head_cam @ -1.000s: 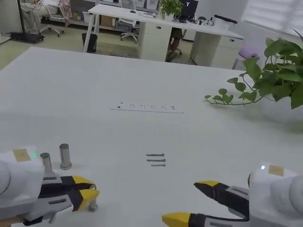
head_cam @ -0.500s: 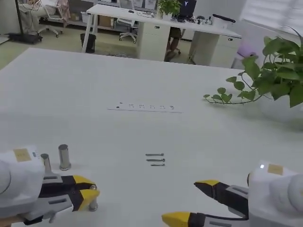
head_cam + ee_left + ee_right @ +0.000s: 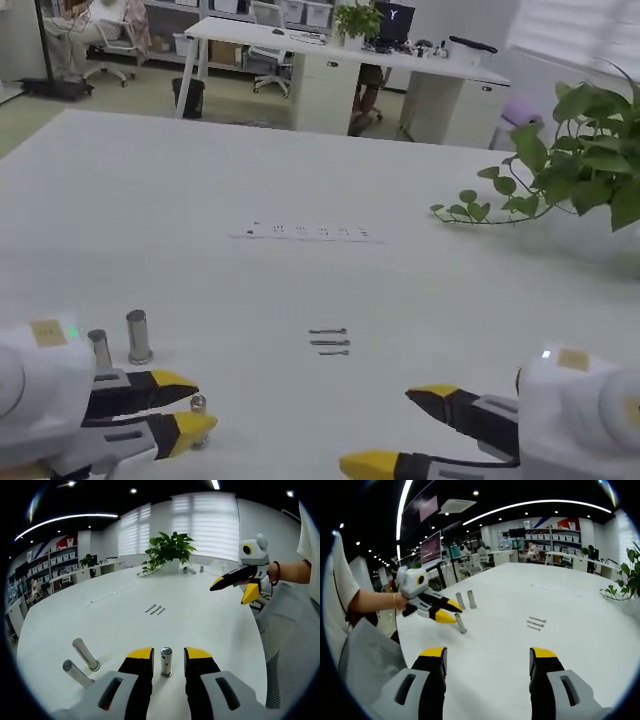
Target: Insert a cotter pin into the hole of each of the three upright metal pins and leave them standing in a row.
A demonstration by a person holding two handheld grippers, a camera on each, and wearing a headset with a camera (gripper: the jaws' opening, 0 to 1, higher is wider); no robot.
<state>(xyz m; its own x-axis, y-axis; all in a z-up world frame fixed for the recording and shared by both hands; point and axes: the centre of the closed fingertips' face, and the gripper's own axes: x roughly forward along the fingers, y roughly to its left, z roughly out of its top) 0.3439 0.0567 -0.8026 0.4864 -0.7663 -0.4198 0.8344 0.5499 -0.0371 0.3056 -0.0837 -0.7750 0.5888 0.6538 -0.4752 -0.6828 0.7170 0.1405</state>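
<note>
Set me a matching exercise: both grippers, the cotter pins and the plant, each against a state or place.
1. left gripper
2. right gripper
3. cotter pins
4. plant

A. lying side by side on the table
B. open, nothing between the jaws
C. open, a metal pin between the jaws
D. at the table's right side

Pairs: 1-C, 2-B, 3-A, 4-D

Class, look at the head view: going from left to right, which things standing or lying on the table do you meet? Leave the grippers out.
first pin → second pin → third pin → cotter pins → plant
</note>
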